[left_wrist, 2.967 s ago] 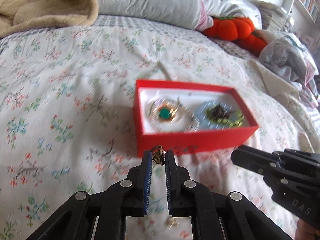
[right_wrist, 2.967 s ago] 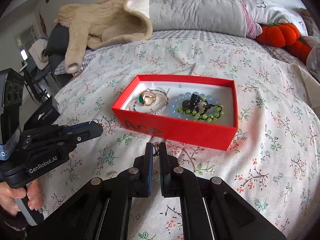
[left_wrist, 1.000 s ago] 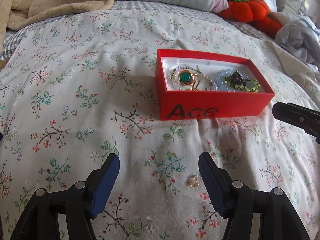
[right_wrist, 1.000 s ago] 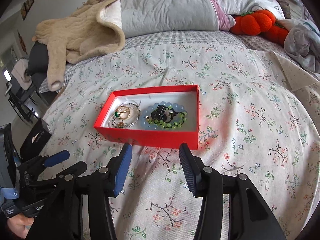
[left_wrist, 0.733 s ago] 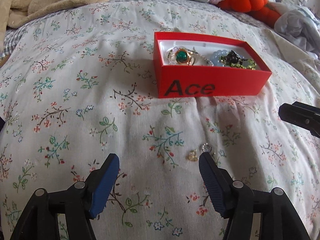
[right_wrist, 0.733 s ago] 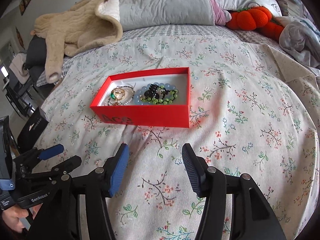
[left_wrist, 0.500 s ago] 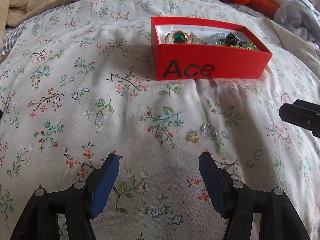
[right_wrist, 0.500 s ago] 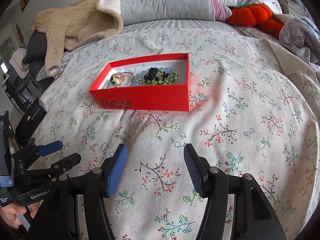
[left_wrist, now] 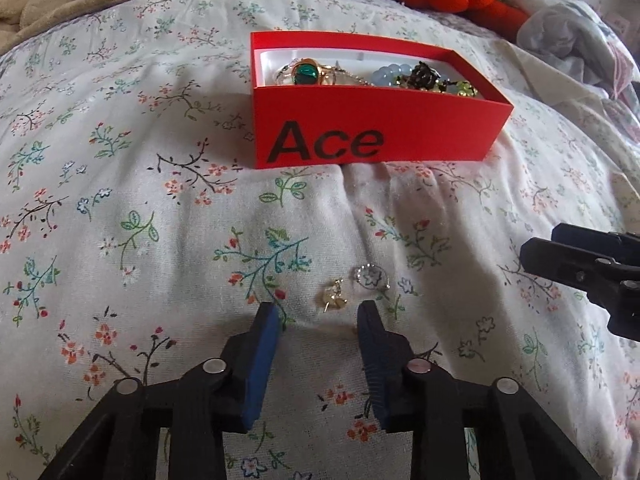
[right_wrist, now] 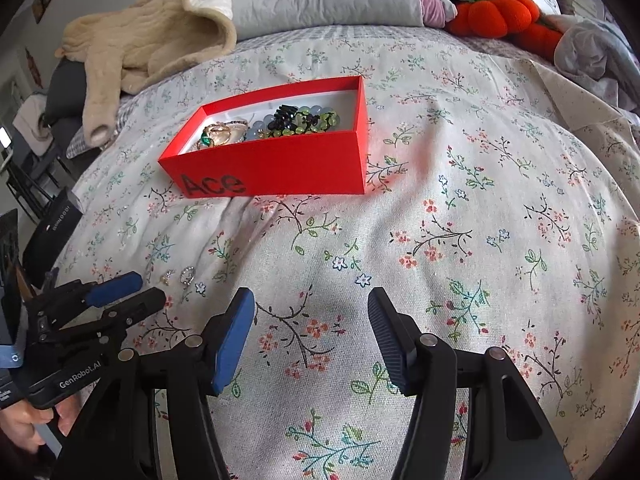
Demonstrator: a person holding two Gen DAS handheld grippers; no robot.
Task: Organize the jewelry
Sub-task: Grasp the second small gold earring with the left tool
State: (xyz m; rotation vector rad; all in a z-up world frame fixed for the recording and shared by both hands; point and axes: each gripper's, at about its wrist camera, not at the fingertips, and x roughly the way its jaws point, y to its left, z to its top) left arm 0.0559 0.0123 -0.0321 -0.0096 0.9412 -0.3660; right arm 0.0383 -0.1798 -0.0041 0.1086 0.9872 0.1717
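Narrowing since half a second ago, left gripper [left_wrist: 318, 312] jaws released, nearing small gold earring [left_wrist: 333, 299]; right gripper [right_wrist: 311, 308] released, empty.

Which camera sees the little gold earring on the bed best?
The left wrist view: the gold earring lies close and sharp, just ahead of the left tool. In the right wrist view it is a tiny speck near the left edge.
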